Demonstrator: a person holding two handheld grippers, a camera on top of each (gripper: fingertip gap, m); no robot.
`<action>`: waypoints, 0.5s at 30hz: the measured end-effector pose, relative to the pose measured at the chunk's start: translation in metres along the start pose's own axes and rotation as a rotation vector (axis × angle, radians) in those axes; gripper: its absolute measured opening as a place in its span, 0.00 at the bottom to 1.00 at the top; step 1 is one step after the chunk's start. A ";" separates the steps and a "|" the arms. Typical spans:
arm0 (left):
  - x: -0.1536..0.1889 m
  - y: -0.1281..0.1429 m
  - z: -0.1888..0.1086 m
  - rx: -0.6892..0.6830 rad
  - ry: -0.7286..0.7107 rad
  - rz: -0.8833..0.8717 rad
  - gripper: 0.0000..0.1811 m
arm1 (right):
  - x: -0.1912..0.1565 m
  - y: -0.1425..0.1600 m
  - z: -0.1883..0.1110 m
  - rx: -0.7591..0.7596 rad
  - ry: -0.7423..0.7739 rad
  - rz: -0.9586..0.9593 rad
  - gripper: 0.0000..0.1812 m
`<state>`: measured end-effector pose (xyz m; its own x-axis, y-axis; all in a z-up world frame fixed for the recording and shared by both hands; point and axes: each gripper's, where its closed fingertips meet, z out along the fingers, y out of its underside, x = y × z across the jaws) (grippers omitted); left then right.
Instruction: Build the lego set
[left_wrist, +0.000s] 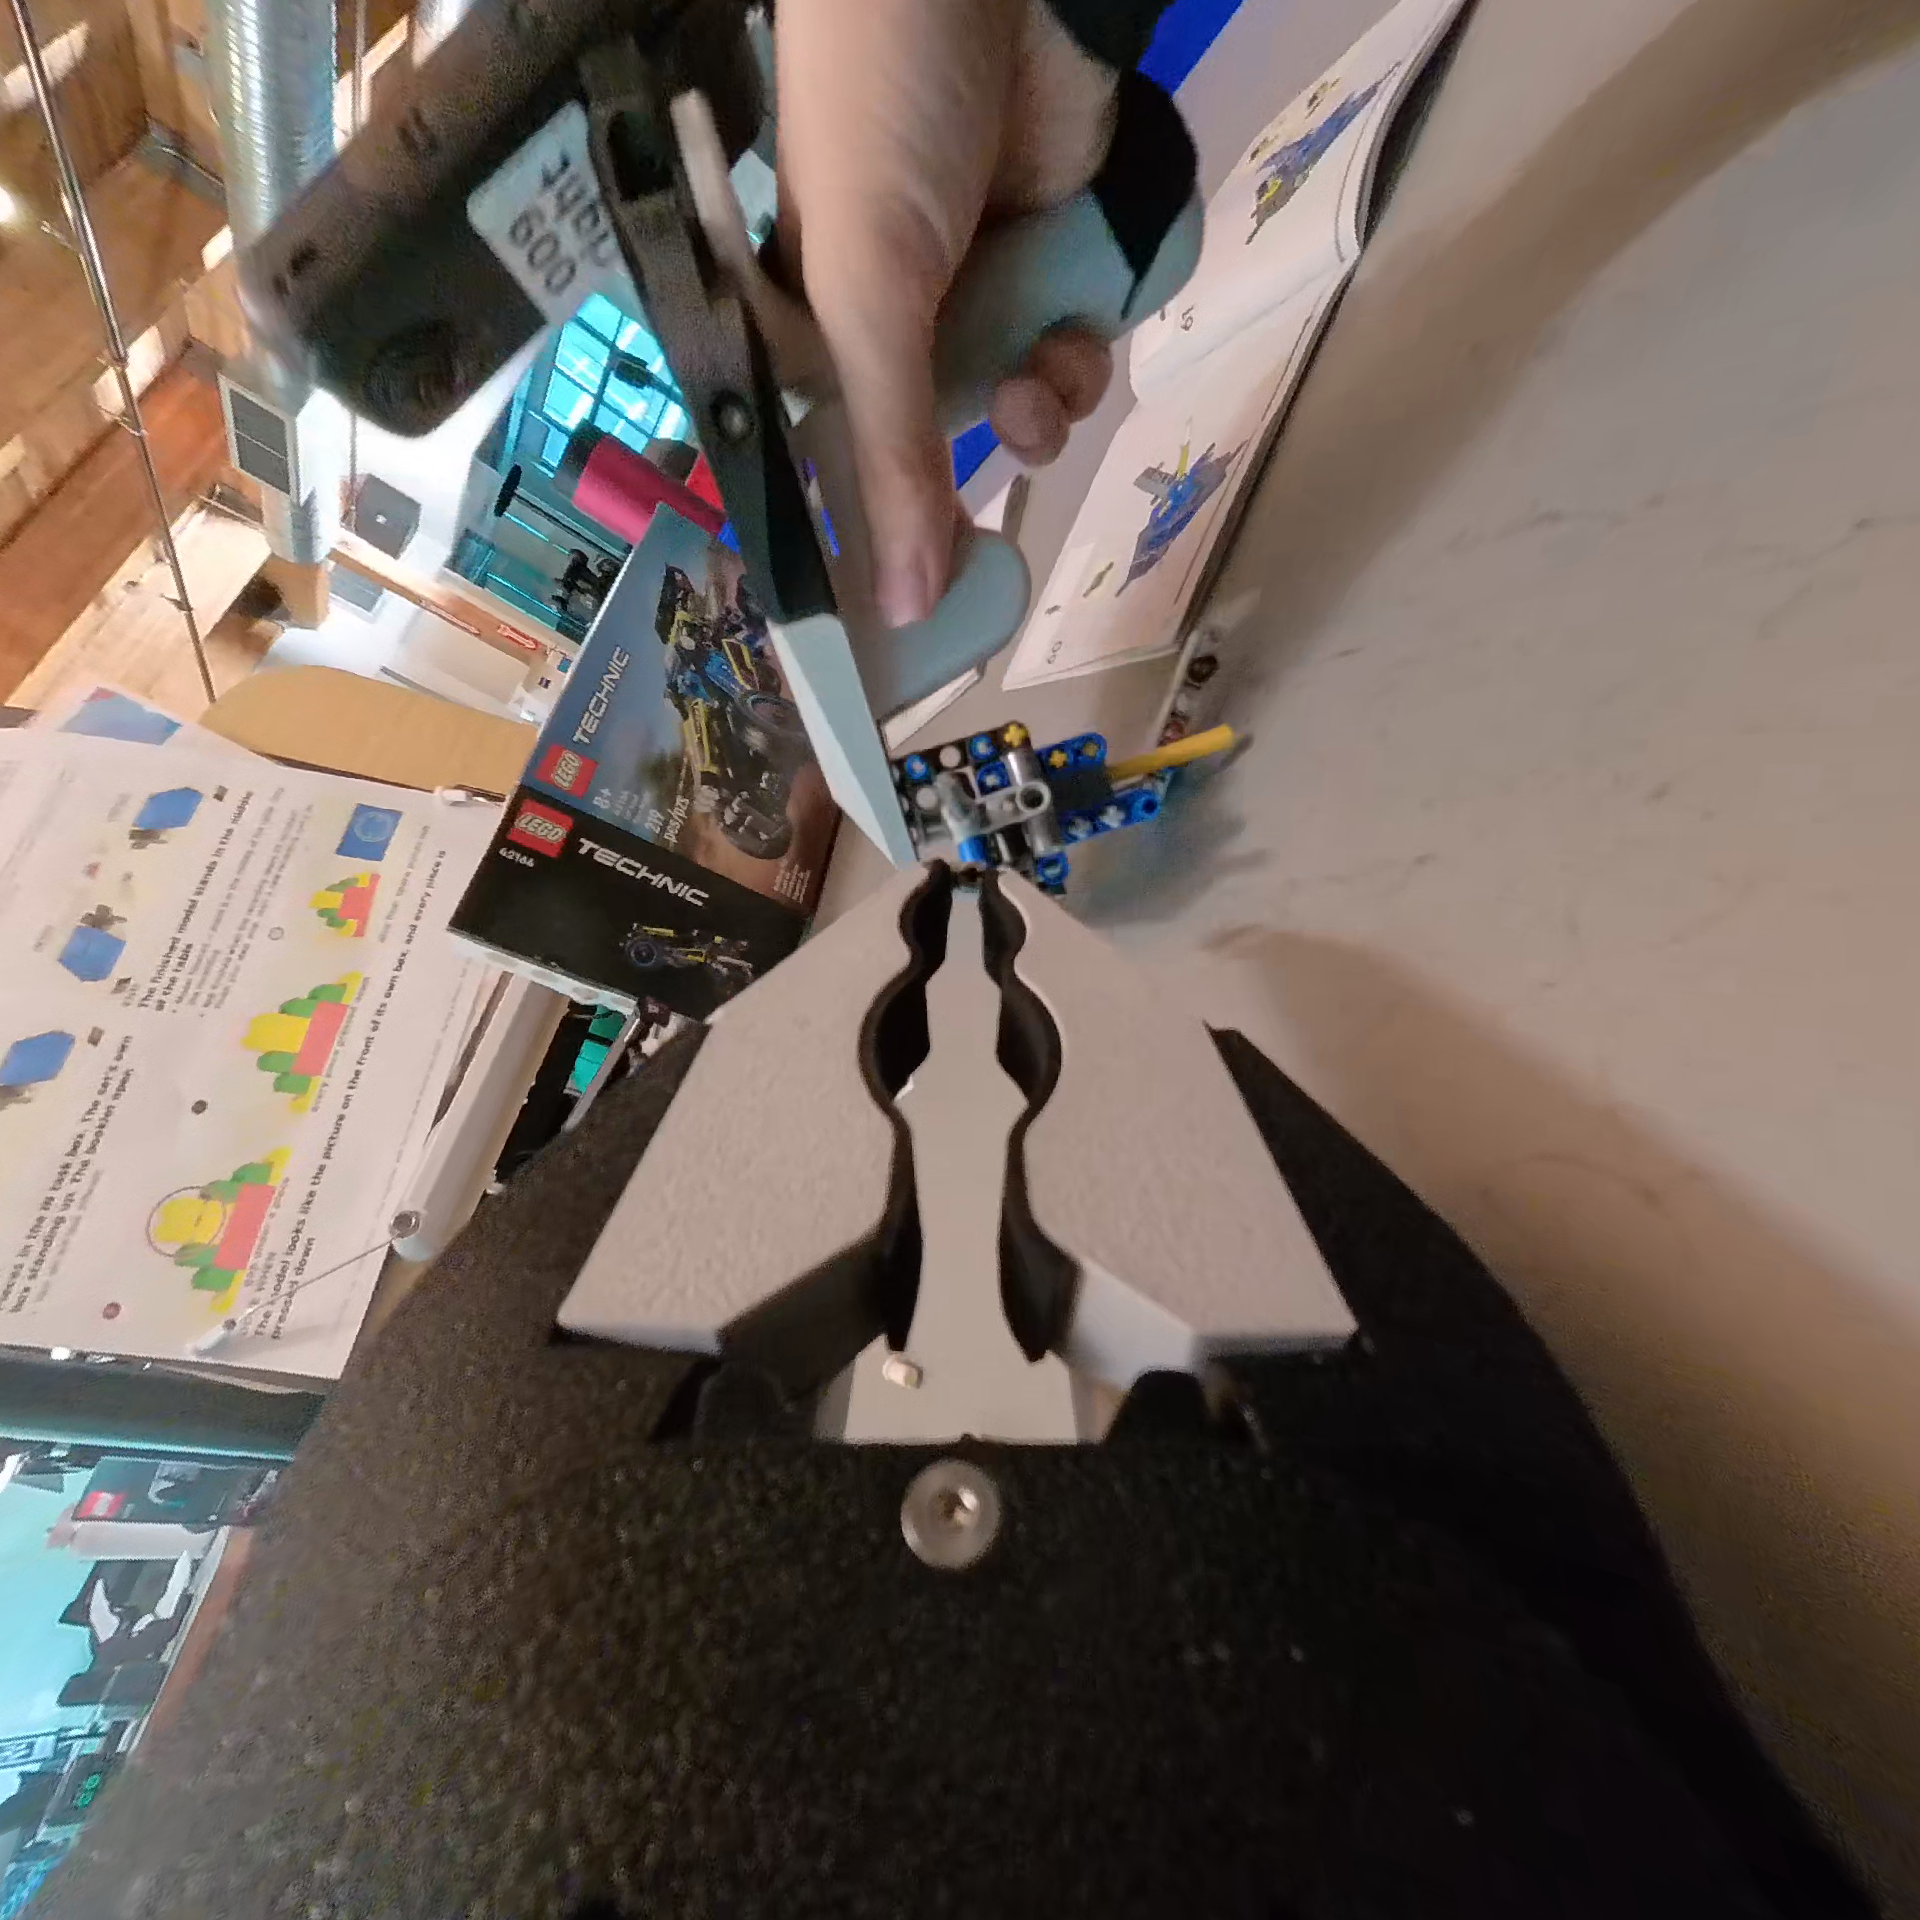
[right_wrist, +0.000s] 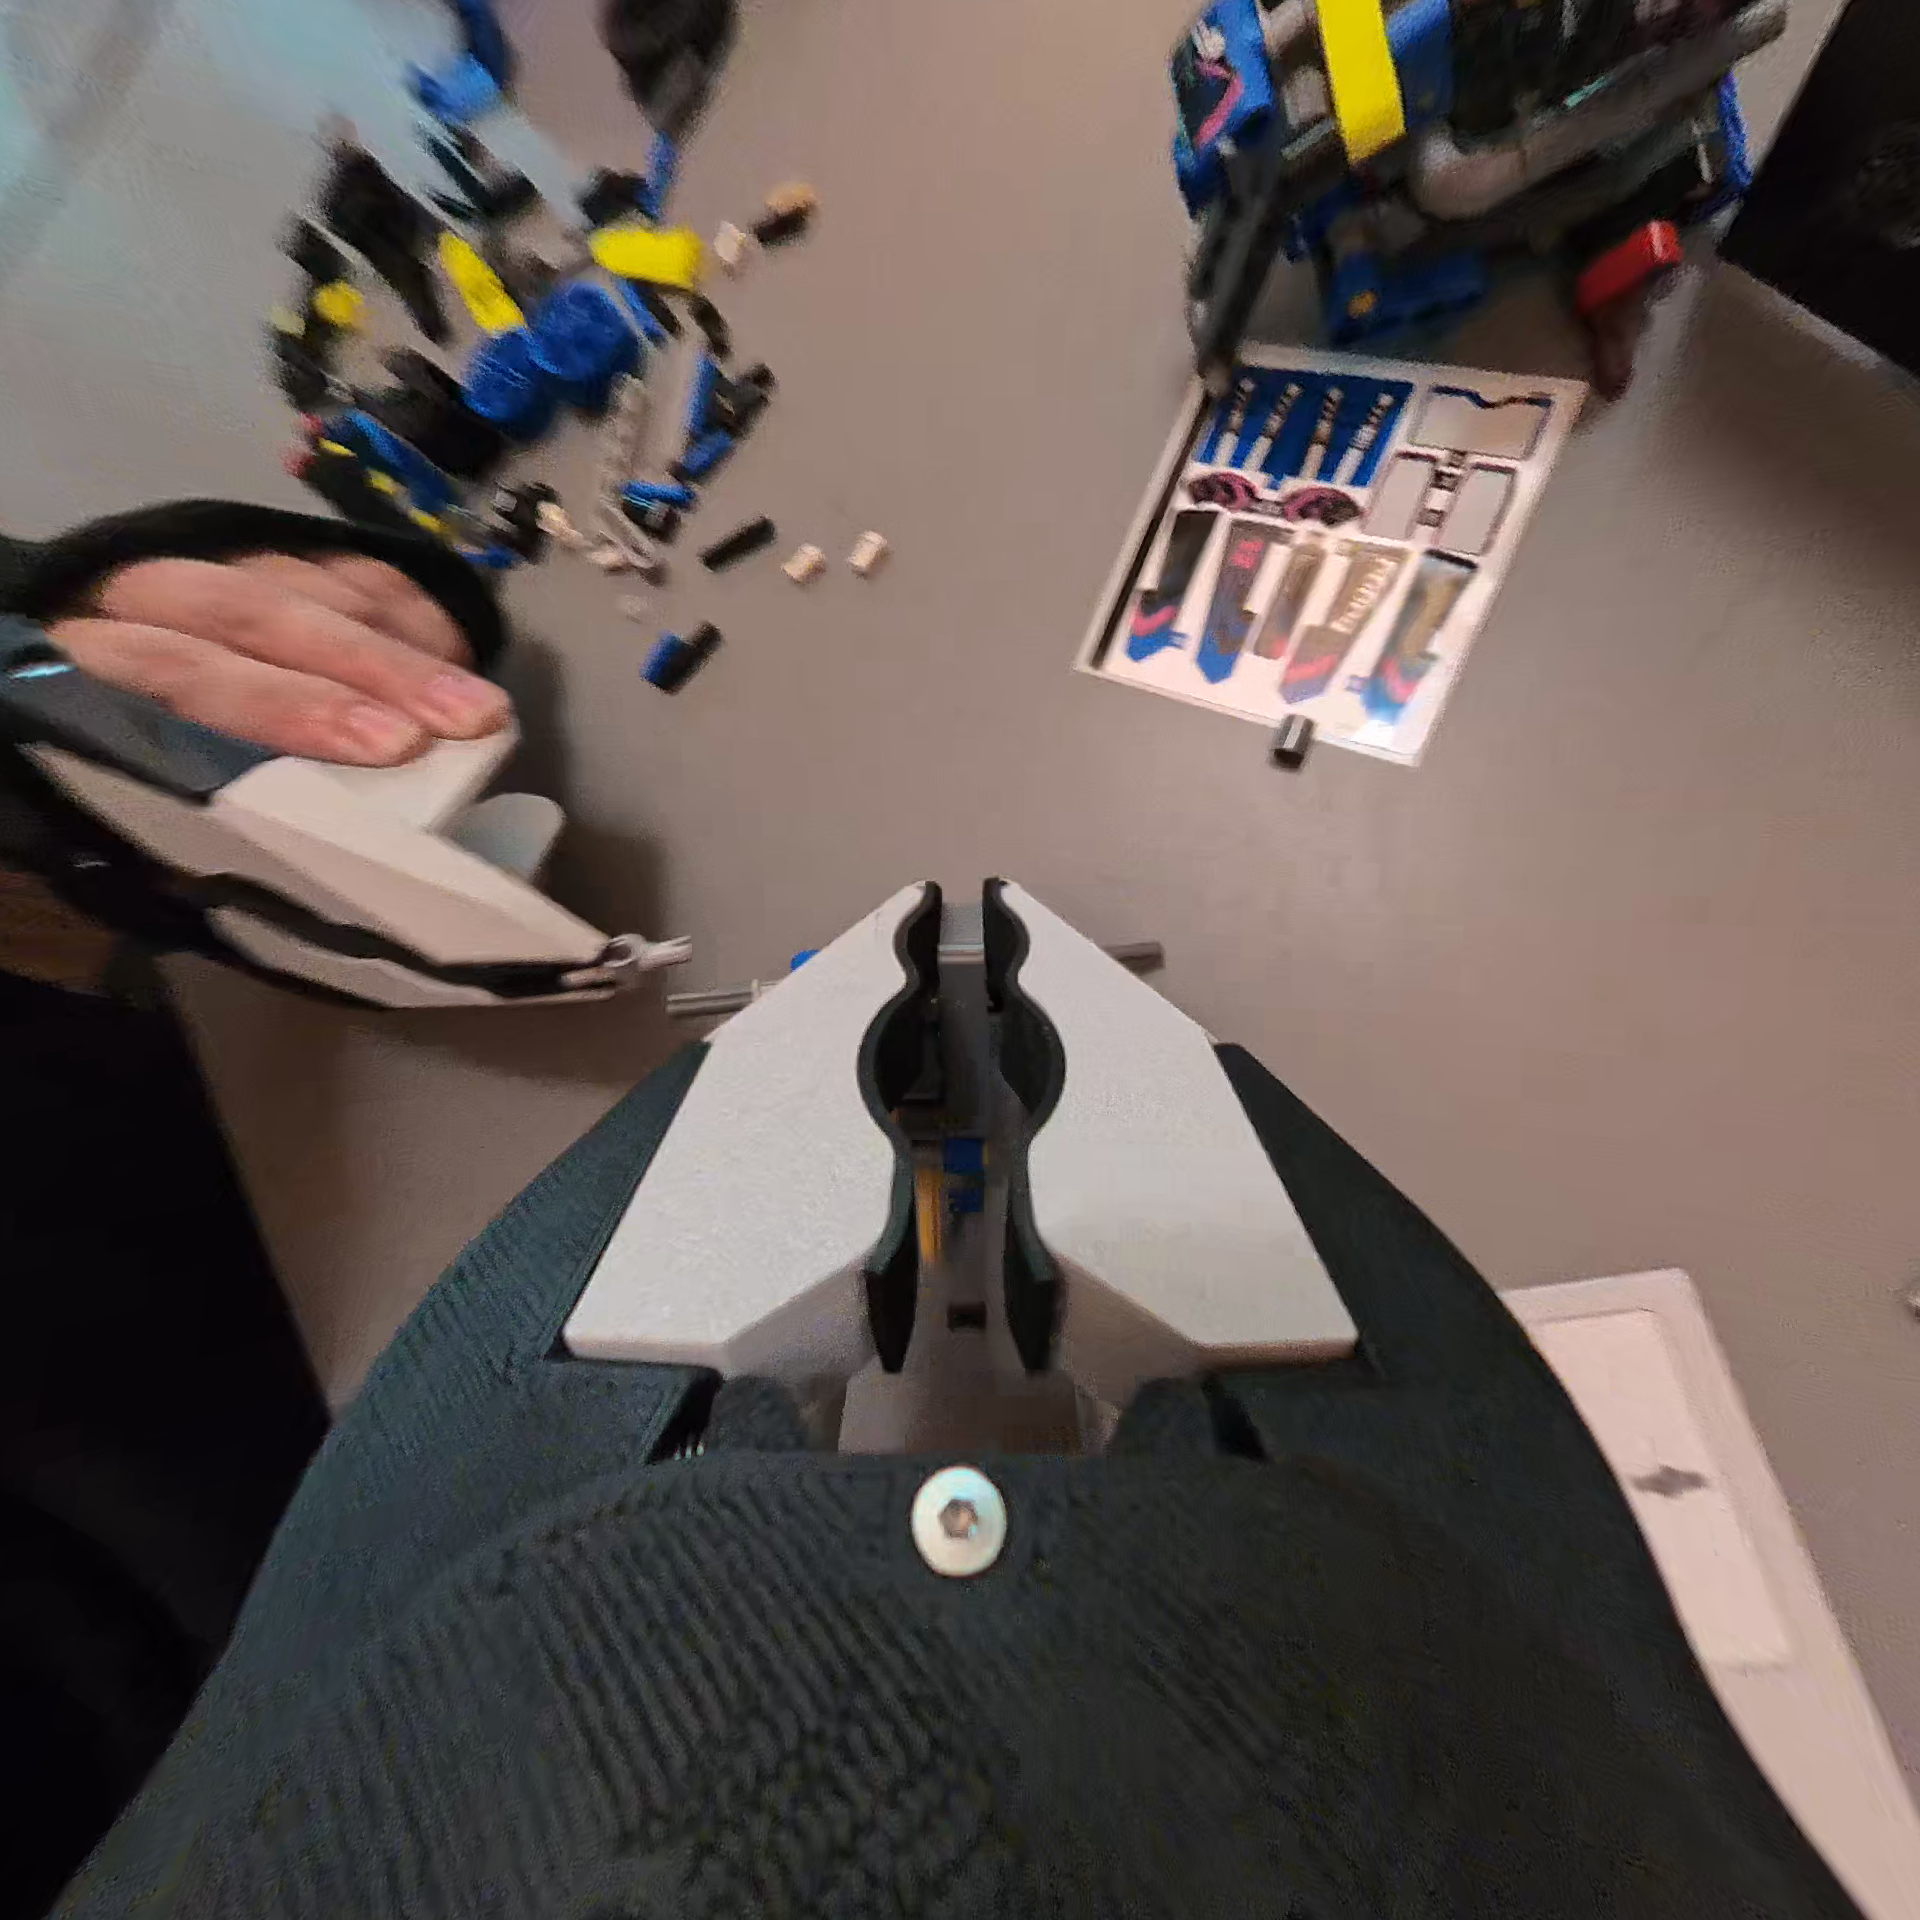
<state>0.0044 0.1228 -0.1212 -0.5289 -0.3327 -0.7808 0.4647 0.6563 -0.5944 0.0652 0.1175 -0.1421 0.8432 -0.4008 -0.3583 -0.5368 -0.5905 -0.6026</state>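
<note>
1. Right tongs (right_wrist: 961, 899): narrow, clamped on a small blue-and-grey sub-assembly (left_wrist: 1023, 795) with a yellow axle (left_wrist: 1174, 750) sticking out of one side. In the right wrist view only slivers of blue, yellow and grey show between the pads, and grey axle ends poke out on either side. The grip seems meant to hold the piece steady in the air while the other tool works on it.
2. Left tongs (left_wrist: 961, 878): nearly shut on a small light-grey connector (right_wrist: 649, 951) at the very tips. The tips sit just beside the sub-assembly, so the step in hand is probably pressing this connector into it. Whether the two already touch cannot be told.
3. Hands: a hand (left_wrist: 904, 312) grips the right tool's handle; another hand (right_wrist: 301, 665) lies along the left tool.
4. Larger model (right_wrist: 1455, 156): blue, black and yellow, standing on the worktop (right_wrist: 1558, 1039) well apart from the tongs, likely awaiting the sub-assembly.
5. Loose parts (right_wrist: 540, 343): a blurred scatter of blue, black, yellow and tan pieces, spread flat within reach.
6. Sticker sheet (right_wrist: 1320, 561): lies flat just in front of the model; a small dark pin (right_wrist: 1290, 740) rests at its near edge.
7. References: the set box (left_wrist: 665, 831) stands at the worktop's edge; an open booklet (left_wrist: 1195, 457) lies near it; a printed sheet (left_wrist: 208, 1039) hangs beside it.
8. Surface and room: the worktop is plain, matte grey-beige. Beyond it appear a ribbed metal duct (left_wrist: 275, 177), wooden ceiling and bright windows.
</note>
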 end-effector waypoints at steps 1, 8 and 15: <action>0.001 0.000 0.001 -0.002 0.002 0.000 0.02 | -0.004 0.000 -0.004 0.038 -0.018 -0.004 0.03; 0.003 0.001 0.003 -0.008 0.016 -0.004 0.02 | -0.007 0.011 -0.009 0.134 0.003 -0.015 0.04; 0.006 0.002 0.003 -0.013 0.031 -0.004 0.02 | -0.015 0.028 0.000 0.017 0.012 -0.112 0.09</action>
<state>0.0050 0.1201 -0.1279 -0.5528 -0.3143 -0.7718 0.4530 0.6641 -0.5948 0.0377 0.1066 -0.1534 0.8975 -0.3411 -0.2797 -0.4384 -0.6202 -0.6505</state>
